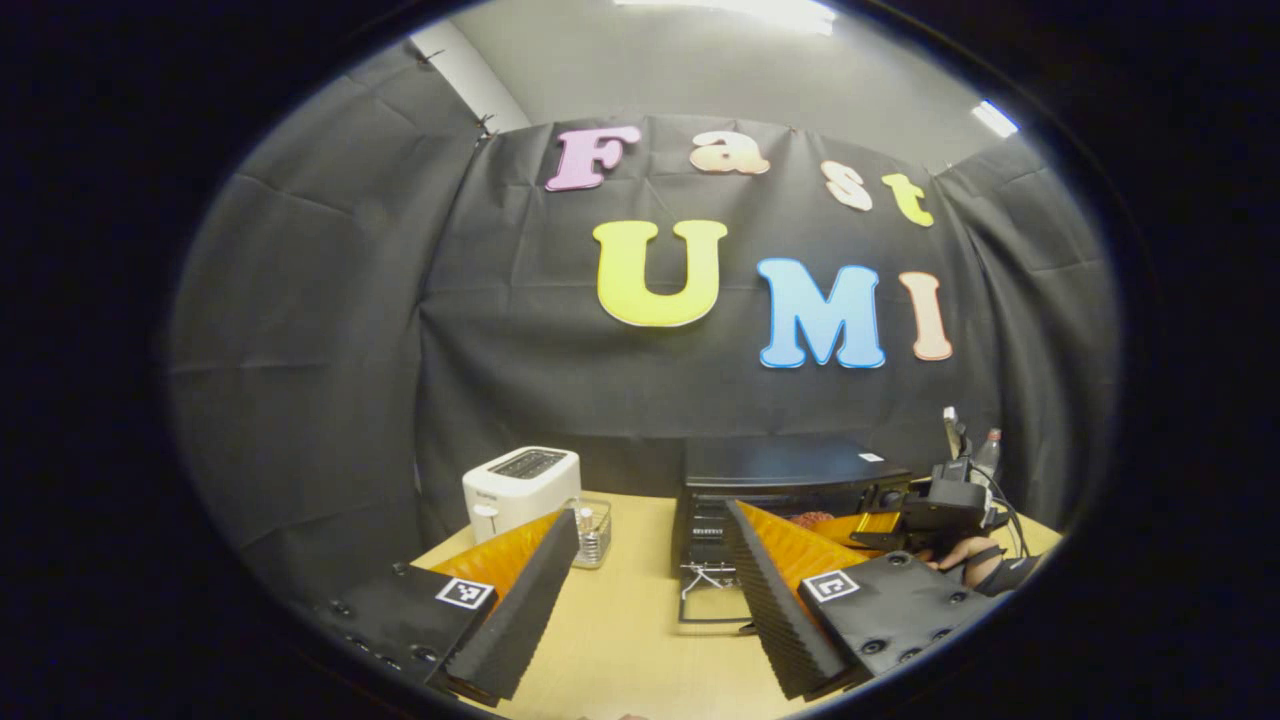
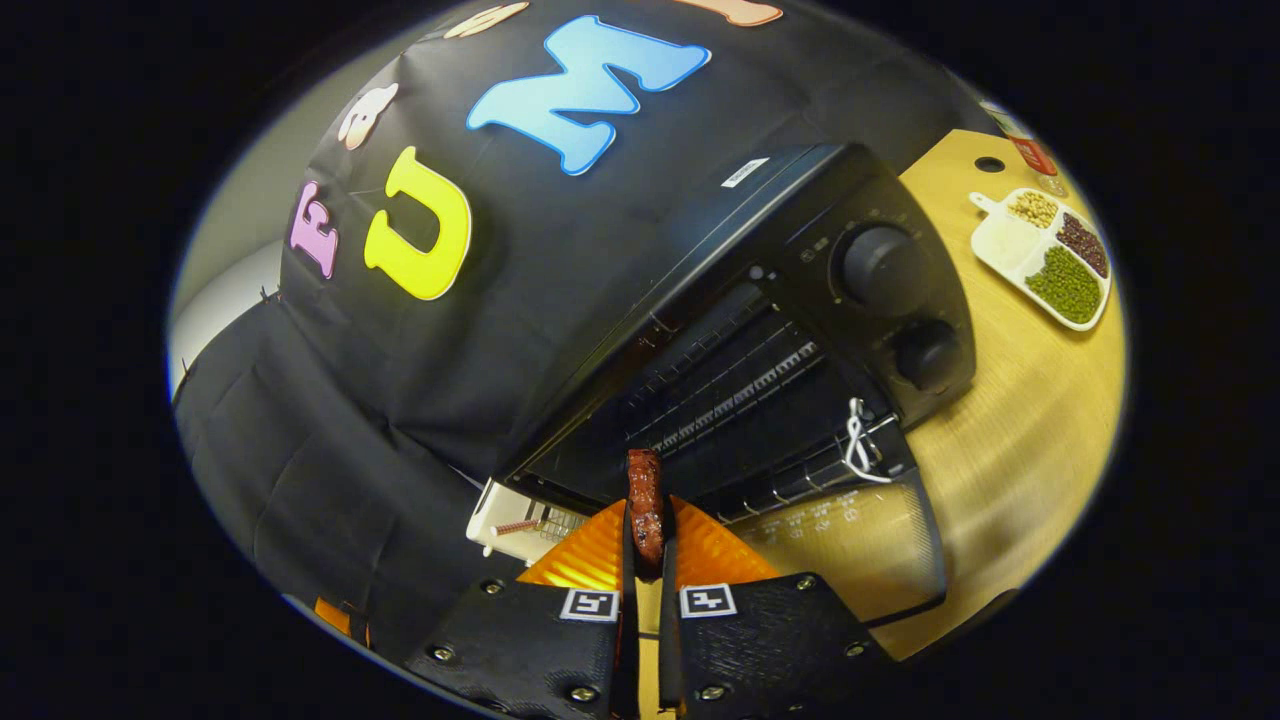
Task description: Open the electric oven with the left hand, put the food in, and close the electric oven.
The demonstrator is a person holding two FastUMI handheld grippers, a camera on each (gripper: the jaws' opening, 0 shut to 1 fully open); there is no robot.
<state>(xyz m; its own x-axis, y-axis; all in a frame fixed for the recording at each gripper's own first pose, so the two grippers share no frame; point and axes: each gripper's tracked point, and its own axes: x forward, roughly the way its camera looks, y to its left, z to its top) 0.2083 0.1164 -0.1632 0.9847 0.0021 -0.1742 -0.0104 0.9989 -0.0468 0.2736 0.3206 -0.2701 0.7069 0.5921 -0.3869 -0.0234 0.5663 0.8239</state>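
Food (image 2: 645,512), a dark reddish strip, is being held clamped upright in the right gripper (image 2: 645,560) just before the electric oven's (image 2: 800,300) mouth, whose door (image 2: 850,540) is lying flat on the tabletop (image 2: 1010,450), while the left gripper (image 1: 650,570) is hanging back, spread wide and holding nothing, seemingly leaving room.

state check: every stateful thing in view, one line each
electric oven: door open, folded down flat.
food: pinched in the right gripper, held edge-up in front of the oven opening, not yet inside.
right gripper: shut on the food.
left gripper: open, empty, back from the oven.
toaster: upright on the table, slots look empty.
divided dish: holds beans in three compartments.
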